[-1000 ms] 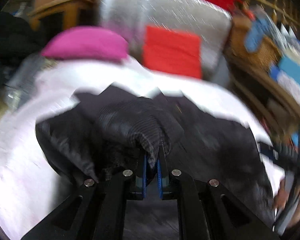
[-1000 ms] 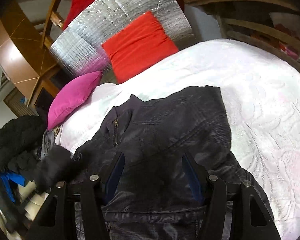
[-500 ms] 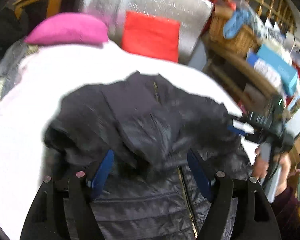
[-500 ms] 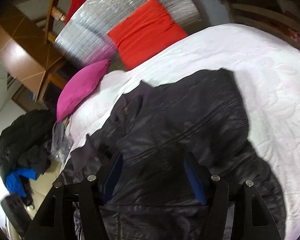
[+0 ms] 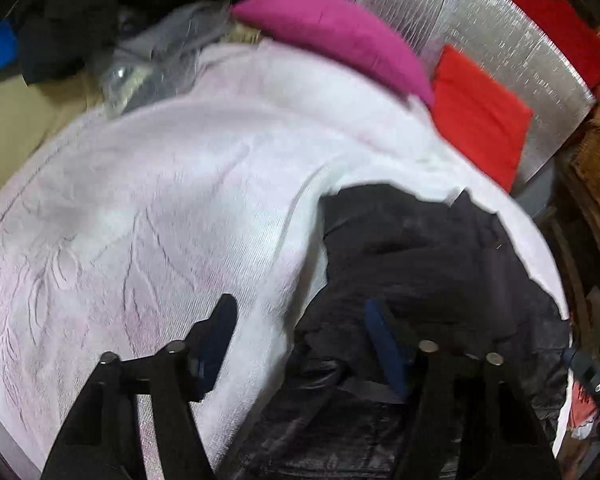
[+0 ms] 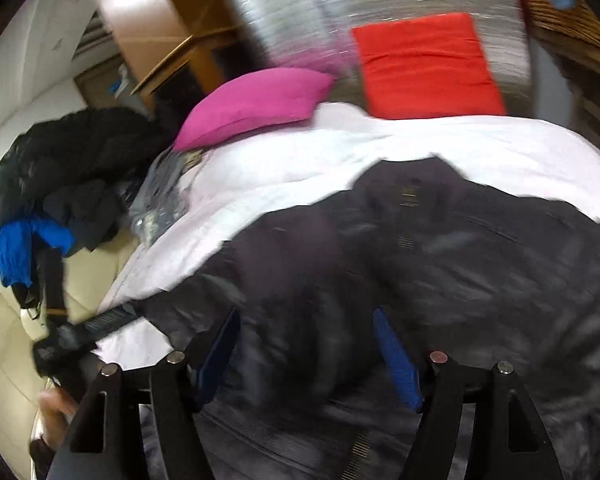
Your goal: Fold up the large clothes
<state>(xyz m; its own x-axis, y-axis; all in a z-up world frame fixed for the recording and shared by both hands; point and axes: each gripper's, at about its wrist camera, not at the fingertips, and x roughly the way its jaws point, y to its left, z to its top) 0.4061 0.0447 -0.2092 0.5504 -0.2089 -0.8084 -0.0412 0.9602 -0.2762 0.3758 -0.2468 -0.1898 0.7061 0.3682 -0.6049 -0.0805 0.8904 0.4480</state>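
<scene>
A dark quilted jacket [image 5: 420, 272] lies on the white bedspread [image 5: 160, 220]; in the right wrist view the jacket [image 6: 480, 272] fills the lower right. My left gripper [image 5: 300, 324] hovers over the jacket's left edge, its jaws apart and closing, with cloth and bedspread below them but nothing pinched. My right gripper [image 6: 308, 336] hangs above the jacket's middle, its jaws opening and touching nothing. The left gripper [image 6: 72, 336] also shows at the lower left of the right wrist view, held by a hand [image 6: 54, 402].
A magenta pillow [image 6: 256, 100] and a red cushion [image 6: 424, 68] lean on a silver foil panel [image 5: 500, 40] at the head of the bed. A heap of dark and blue clothes [image 6: 60, 184] sits to the left. Wooden furniture [image 6: 196, 44] stands behind.
My left gripper was shut on a fold of the jacket; it has let go, opened and swung left over the bedspread. My right gripper has shifted and rolled above the jacket.
</scene>
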